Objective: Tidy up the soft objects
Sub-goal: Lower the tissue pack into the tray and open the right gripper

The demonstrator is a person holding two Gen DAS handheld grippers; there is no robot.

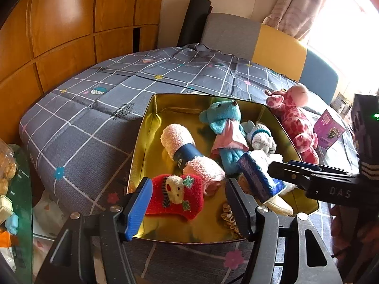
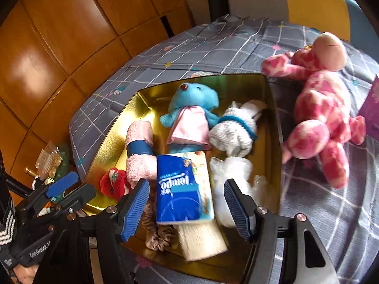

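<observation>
While both of your hand-held grippers, left (image 1: 187,203) and right (image 2: 187,207), stand wide apart and hold nothing, the tissue pack (image 2: 183,189) lies inside the gold tin (image 1: 144,127) on the bed (image 1: 83,127), and the pink giraffe (image 2: 324,108) lies just beside the tin.

Tin box (image 2: 113,127) was glossy gold metal, mirror-smooth. Pink towel roll (image 1: 176,139) fluffy terry cloth. Tissue pack (image 2: 182,189) shiny plastic wrap. Giraffe toy (image 2: 319,108) soft plush. Bed cover (image 1: 83,118) matt woven cloth. Wall panels (image 1: 59,23) glossy varnished wood. Claw pads (image 2: 135,203) ribbed blue rubber.
</observation>
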